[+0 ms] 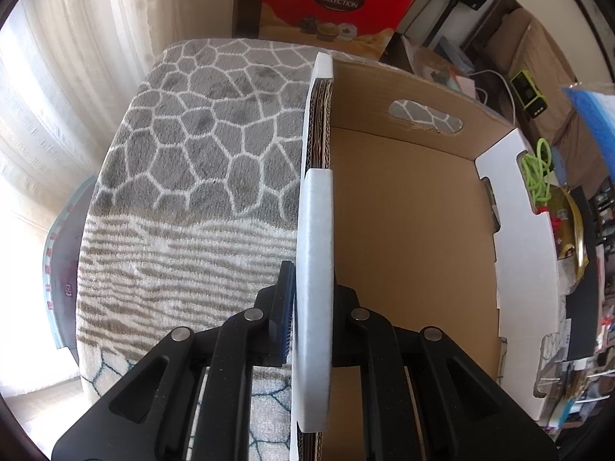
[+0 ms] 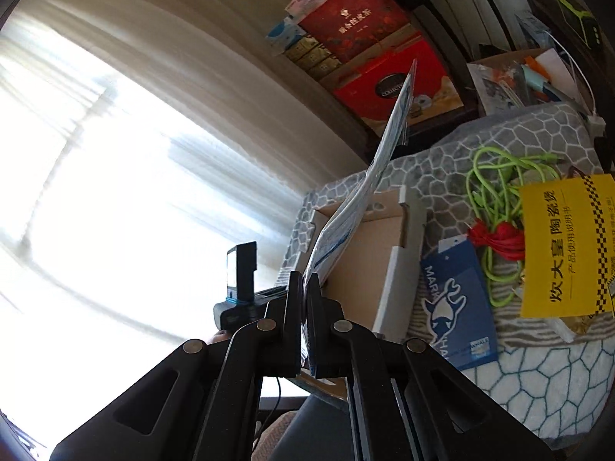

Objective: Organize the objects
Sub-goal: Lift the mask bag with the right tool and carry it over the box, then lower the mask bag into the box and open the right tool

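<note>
Now, box: brown cardboard box (image 1: pixel 407 207), white-edged, bare inside.
Left gripper (image 1: pixel 313 307): clamped on its wall.
Right gripper (image 2: pixel 305 307): pinching thin blue-white packet (image 2: pixel 369 180).

Sheer curtains (image 2: pixel 115 146) glow beside stacked red gift boxes (image 2: pixel 357 15) behind the patterned blanket (image 1: pixel 200 161)

home living room, sheer curtains (image 1: pixel 57 123), patterned blanket (image 1: pixel 200 123), stacked gift boxes (image 2: pixel 357 19)
</note>
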`<state>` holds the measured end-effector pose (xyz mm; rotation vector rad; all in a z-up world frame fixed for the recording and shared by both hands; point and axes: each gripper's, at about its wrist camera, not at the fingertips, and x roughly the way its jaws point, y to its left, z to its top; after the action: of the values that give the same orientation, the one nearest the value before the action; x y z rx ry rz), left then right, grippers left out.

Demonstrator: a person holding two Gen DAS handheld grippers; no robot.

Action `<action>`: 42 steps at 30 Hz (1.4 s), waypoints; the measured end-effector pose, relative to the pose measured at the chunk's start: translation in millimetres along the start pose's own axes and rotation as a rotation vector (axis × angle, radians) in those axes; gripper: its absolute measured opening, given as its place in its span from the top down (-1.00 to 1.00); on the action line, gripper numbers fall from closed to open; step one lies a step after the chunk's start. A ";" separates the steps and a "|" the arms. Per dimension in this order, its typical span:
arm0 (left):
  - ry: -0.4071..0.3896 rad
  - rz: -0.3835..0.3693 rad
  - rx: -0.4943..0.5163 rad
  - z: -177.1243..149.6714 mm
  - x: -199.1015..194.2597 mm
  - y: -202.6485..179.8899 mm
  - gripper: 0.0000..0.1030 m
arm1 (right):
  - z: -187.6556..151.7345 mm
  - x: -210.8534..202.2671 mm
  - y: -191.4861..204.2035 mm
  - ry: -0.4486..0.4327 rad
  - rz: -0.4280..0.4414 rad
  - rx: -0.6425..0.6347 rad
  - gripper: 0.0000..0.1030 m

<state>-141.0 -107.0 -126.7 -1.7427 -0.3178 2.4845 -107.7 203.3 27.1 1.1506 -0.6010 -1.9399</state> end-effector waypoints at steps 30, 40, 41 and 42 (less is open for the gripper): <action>0.003 -0.291 -0.179 -2.1 -4.1 40.9 0.42 | -83.4 169.6 -44.0 0.360 -0.152 0.020 0.98; 0.003 -0.297 -0.170 -5.8 -11.2 39.7 0.35 | -80.8 202.1 -52.5 0.482 -0.196 -0.011 0.98; 0.002 -0.296 -0.168 -5.9 -11.3 39.6 0.35 | -80.6 203.9 -54.0 0.493 -0.200 -0.012 0.97; 0.003 -0.293 -0.162 -5.7 -11.2 38.6 0.35 | -80.6 205.1 -54.9 0.502 -0.207 -0.017 0.97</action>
<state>-130.0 -146.1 -126.8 -1.6165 -0.7356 2.3013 -115.5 67.4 -154.8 1.6660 -0.2013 -1.7141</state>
